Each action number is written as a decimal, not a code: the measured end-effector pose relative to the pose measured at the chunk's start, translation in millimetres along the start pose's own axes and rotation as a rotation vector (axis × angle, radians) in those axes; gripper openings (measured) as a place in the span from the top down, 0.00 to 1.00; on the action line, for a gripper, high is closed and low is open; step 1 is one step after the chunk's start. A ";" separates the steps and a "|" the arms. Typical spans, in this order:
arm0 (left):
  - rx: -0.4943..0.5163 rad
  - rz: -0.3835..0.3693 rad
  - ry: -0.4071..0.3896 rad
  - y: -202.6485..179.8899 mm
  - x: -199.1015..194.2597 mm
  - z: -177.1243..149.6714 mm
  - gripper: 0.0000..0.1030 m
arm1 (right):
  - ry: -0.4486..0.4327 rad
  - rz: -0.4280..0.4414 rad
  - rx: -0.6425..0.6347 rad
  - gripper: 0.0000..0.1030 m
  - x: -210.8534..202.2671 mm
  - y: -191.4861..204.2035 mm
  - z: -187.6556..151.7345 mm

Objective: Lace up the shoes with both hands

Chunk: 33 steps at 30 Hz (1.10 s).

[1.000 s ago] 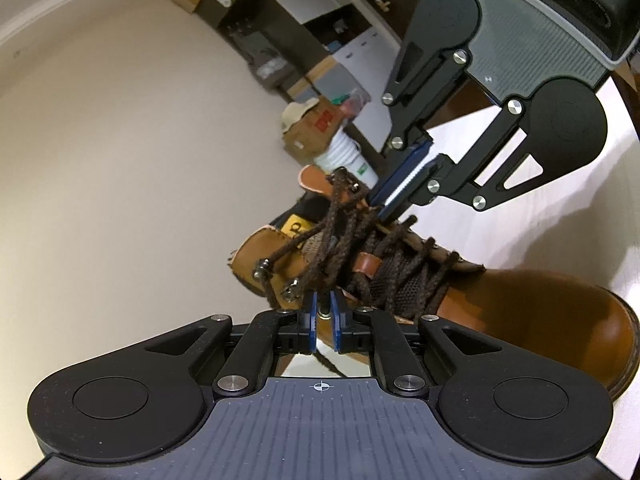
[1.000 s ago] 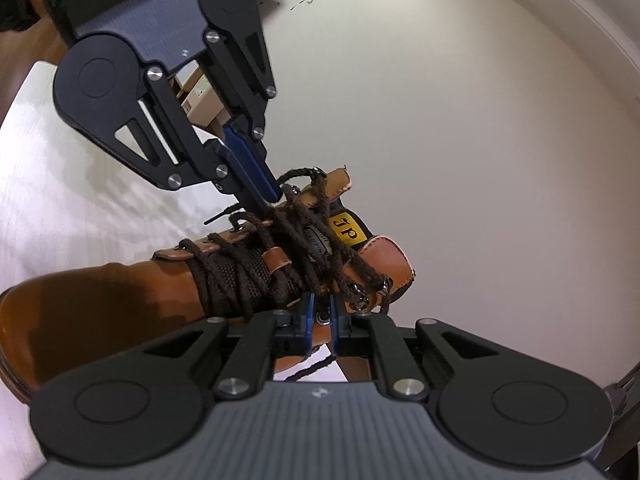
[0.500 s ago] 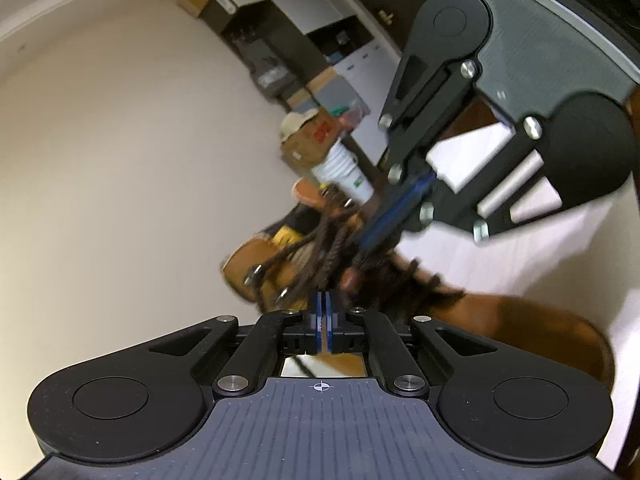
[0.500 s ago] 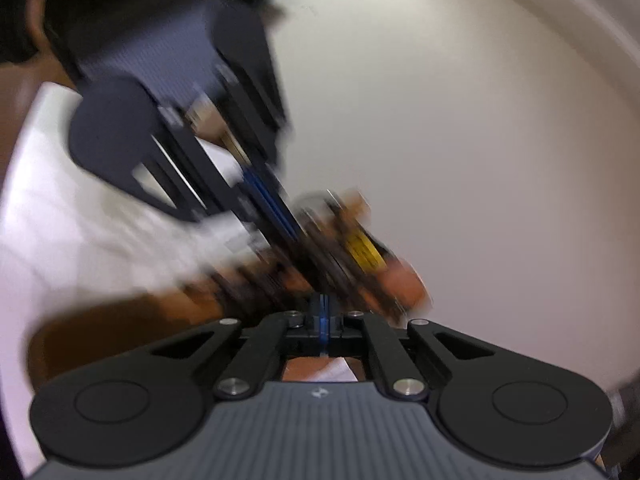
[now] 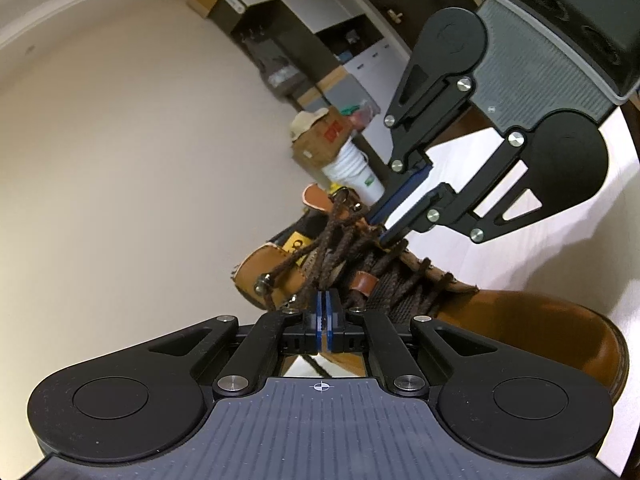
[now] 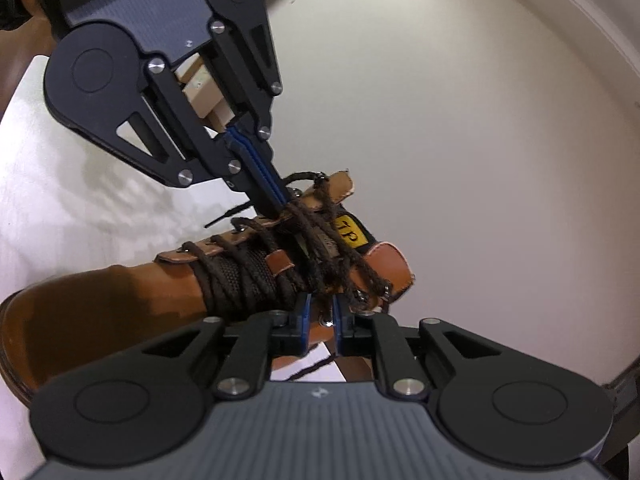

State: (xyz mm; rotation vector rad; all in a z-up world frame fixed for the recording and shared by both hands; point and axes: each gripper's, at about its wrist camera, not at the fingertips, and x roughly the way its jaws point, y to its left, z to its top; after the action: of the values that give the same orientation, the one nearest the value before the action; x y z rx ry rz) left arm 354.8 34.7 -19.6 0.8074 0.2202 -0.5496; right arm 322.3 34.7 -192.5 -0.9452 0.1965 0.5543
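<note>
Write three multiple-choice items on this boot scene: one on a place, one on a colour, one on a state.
1. The yellow tag sits
A. on the toe
B. on the table
C. near the top opening of the boot

2. The lace is
A. dark brown
B. white
C. red

3. The pads of the left hand-held gripper are
A. spread wide
B. pressed together
C. out of view

Answers:
1. C, the tag shows beside the upper lace crossings, far from the toe.
2. A, the braided cord is dark brown against the tan leather.
3. B, the two blue pads meet with no gap.
</note>
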 end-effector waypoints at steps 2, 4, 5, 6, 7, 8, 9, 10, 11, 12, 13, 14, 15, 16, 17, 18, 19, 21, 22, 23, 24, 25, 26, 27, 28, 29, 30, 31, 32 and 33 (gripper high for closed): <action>0.004 -0.003 0.001 -1.7 -0.5 0.2 0.98 | 0.000 0.015 0.019 0.89 -0.6 -5.1 -1.2; 0.005 0.001 0.003 -1.5 0.3 0.0 0.98 | 0.003 0.032 0.042 0.94 -11.5 -10.5 -2.9; 0.002 0.007 0.004 -0.2 0.6 -0.3 0.98 | 0.007 0.023 0.036 0.98 -14.8 -11.1 -4.4; -0.001 0.013 0.004 0.9 -0.1 -0.5 0.98 | 0.010 0.021 0.037 0.98 -11.1 -12.4 -3.9; -0.004 0.018 0.005 2.1 -0.8 -0.8 0.98 | 0.014 0.021 0.043 0.99 -10.4 -13.5 -3.9; -0.007 0.023 0.006 3.1 -1.5 -1.0 0.98 | 0.034 0.022 0.063 0.99 -14.3 -16.9 -3.3; -0.008 0.027 0.005 3.0 -2.3 -1.5 0.98 | 0.034 0.022 0.069 0.99 -18.8 -17.8 -2.4; -0.009 0.025 0.005 2.4 -3.4 -2.7 0.98 | 0.028 0.024 0.072 0.99 -22.9 -17.6 -1.4; -0.013 0.014 0.001 1.1 -3.4 -2.0 0.98 | 0.007 0.032 0.070 0.99 -31.9 -14.3 1.7; -0.021 -0.002 -0.008 -0.1 -3.5 -0.6 0.98 | -0.027 0.046 0.058 0.99 -42.7 -7.6 6.6; -0.022 -0.009 -0.010 0.0 -3.2 -0.5 0.98 | -0.041 0.051 0.048 0.99 -46.6 -3.8 9.5; -0.012 -0.009 -0.009 -2.6 -3.1 0.8 0.98 | -0.038 0.052 0.035 0.99 -48.5 0.3 11.9; -0.002 -0.009 -0.008 -5.1 -3.0 2.1 0.98 | -0.034 0.048 0.044 0.99 -48.5 -0.3 11.4; 0.005 -0.010 -0.007 -7.2 -3.0 3.1 0.98 | -0.034 0.042 0.056 0.99 -48.7 -2.7 10.2; -0.001 -0.012 -0.006 -6.6 -3.8 2.1 0.98 | -0.036 0.036 0.066 0.99 -49.1 -5.3 9.0; -0.011 -0.012 -0.007 -5.2 -5.3 0.8 0.98 | -0.037 0.030 0.063 0.99 -50.6 -5.6 8.2; -0.017 -0.011 -0.009 -4.1 -5.9 0.5 0.98 | -0.037 0.025 0.056 0.98 -52.3 -5.4 7.5; -0.061 -0.029 -0.041 0.1 -11.4 0.6 1.00 | -0.038 0.018 0.036 0.98 -56.2 -3.5 5.2; -0.071 -0.038 -0.053 -0.4 -13.8 2.2 1.00 | -0.035 0.021 0.032 0.98 -57.0 -3.6 4.7; -0.066 -0.045 -0.060 -2.0 -15.3 6.5 1.00 | -0.030 0.023 0.038 0.97 -58.0 -2.8 3.4; -0.043 -0.039 -0.056 -4.7 -15.0 8.7 1.00 | -0.028 0.024 0.038 0.97 -58.5 -1.9 2.6; -0.020 -0.034 -0.051 -7.3 -14.7 10.9 1.00 | -0.027 0.024 0.036 0.97 -57.7 -2.0 2.4; 0.000 -0.028 -0.049 -9.3 -14.7 12.6 1.00 | -0.024 0.020 0.029 0.95 -57.5 -1.1 1.7; 0.001 -0.020 -0.052 -8.2 -16.1 12.2 1.00 | -0.025 0.013 0.025 0.94 -58.1 -1.4 0.9; 0.002 -0.010 -0.055 -6.8 -17.3 11.6 0.97 | -0.026 0.005 0.022 0.92 -58.7 -2.0 0.2; 0.003 0.014 -0.048 -3.7 -17.9 9.9 0.95 | -0.040 -0.011 0.036 0.91 -63.7 -5.4 -1.2; 0.015 0.035 -0.037 -2.1 -16.4 8.5 0.95 | -0.042 -0.020 0.045 0.89 -64.6 -6.6 -2.2; 0.031 0.056 -0.023 -0.7 -14.5 7.0 0.95 | -0.040 -0.024 0.048 0.88 -57.0 -5.3 -1.5; 0.063 0.074 -0.005 -0.7 -10.7 4.7 0.94 | -0.034 -0.036 0.050 0.88 -51.2 -7.6 -2.4; 0.092 0.080 0.007 -1.5 -7.2 2.7 0.93 | -0.026 -0.049 0.046 0.88 -47.2 -10.5 -4.0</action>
State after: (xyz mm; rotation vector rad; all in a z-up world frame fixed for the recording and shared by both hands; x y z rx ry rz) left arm 347.8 34.6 -16.0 0.9032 0.1689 -0.4840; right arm 288.3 9.5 -168.8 -0.8956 0.1614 0.5147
